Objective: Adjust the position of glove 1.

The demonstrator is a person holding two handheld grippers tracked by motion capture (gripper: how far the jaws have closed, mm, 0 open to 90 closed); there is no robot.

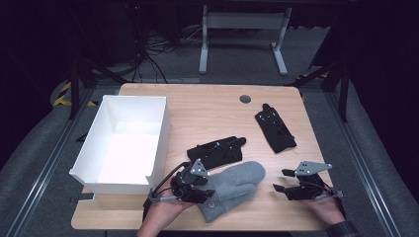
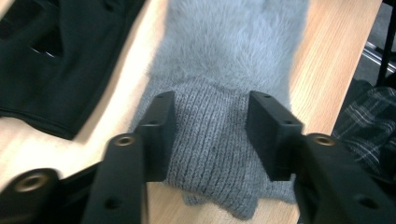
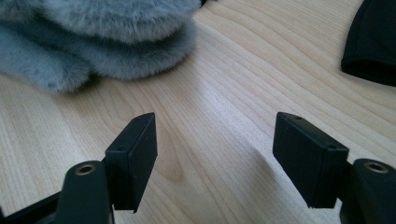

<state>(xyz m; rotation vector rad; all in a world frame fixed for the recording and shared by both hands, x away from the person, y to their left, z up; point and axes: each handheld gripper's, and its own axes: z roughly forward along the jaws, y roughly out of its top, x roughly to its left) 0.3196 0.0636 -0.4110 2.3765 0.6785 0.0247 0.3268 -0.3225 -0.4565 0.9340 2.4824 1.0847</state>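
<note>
Straddling the ribbed cuff of the grey mitten [image 2: 219, 140] at the near edge of the surface [image 1: 207, 106], the left gripper [image 2: 210, 135] has its fingers [image 2: 159, 135] on either side of the knit, though I cannot tell whether they press it yet, and the right gripper [image 3: 215, 154] waits released over bare wood just beside the mitten's fluffy end. Nothing seems packed so far: farther back two black gloves [image 1: 217, 150] [image 1: 274, 129] lie flat, and the white box [image 1: 101, 175] at the left stands empty, so all the moving looks left to do.
</note>
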